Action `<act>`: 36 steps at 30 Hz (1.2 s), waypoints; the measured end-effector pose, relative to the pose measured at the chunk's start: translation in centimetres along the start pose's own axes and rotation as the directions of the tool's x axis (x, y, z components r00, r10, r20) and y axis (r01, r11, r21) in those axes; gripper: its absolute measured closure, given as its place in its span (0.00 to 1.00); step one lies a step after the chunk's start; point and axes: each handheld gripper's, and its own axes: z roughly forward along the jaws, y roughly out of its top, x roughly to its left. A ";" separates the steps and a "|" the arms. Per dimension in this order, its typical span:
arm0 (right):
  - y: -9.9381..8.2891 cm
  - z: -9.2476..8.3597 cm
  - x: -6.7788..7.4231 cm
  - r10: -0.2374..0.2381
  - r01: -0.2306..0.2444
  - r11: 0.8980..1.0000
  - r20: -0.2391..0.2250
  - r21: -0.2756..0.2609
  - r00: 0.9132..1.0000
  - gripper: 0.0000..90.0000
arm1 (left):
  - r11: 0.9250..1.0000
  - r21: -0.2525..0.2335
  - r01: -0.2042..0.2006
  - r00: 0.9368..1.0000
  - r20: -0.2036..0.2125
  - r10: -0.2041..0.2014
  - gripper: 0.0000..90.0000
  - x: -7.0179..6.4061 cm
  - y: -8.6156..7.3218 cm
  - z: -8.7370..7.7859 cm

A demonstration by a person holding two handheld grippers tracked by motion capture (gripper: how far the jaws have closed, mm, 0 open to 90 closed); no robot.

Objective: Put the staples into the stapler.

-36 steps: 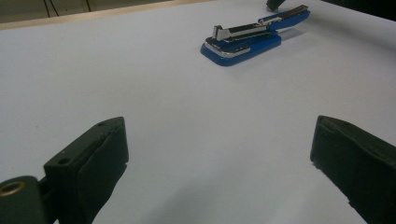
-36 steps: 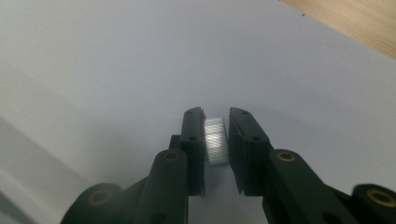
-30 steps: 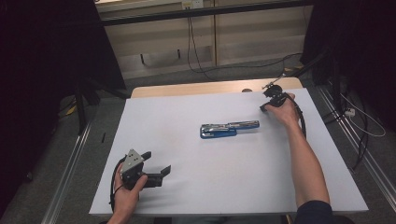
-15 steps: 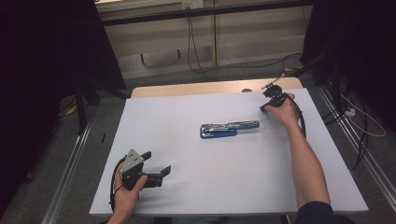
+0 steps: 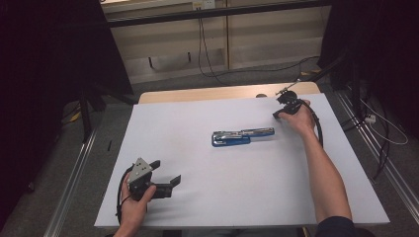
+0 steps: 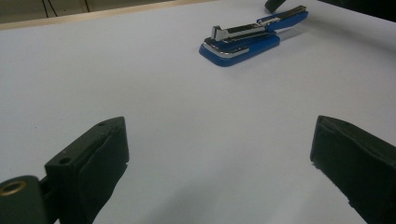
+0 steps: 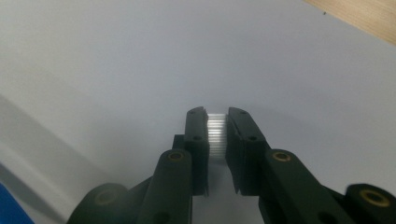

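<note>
Silvery ridged strip of staples [image 7: 216, 135] clamped between right gripper [image 7: 216, 122] fingers, seen in right gripper view; too small to make out from high view. Left gripper [image 6: 219, 154] fingers spread wide, released, nothing between. Blue-and-chrome stapler [image 6: 247, 37] lies flipped open on white surface [image 5: 197, 128], well beyond left fingers.

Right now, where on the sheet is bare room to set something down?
Bare: the whole stretch between the left gripper and the stapler, and the sheet's far-left part. Tightest: between the stapler's tip and the right gripper, which holds a staple strip.
</note>
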 end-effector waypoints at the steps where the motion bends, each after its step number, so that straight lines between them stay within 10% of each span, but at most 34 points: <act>1: 0.0 -0.1 0.0 -0.007 0.007 1.000 -0.001 -0.004 1.000 0.88 | 1.000 -0.001 0.000 1.000 -0.003 0.000 0.05 0.0 0.0 0.0; 36: -1.0 -3.0 1.6 -0.043 0.033 0.992 -0.076 -0.121 0.996 0.88 | 1.000 -0.002 0.004 1.000 -0.009 -0.004 0.05 0.1 0.0 -0.1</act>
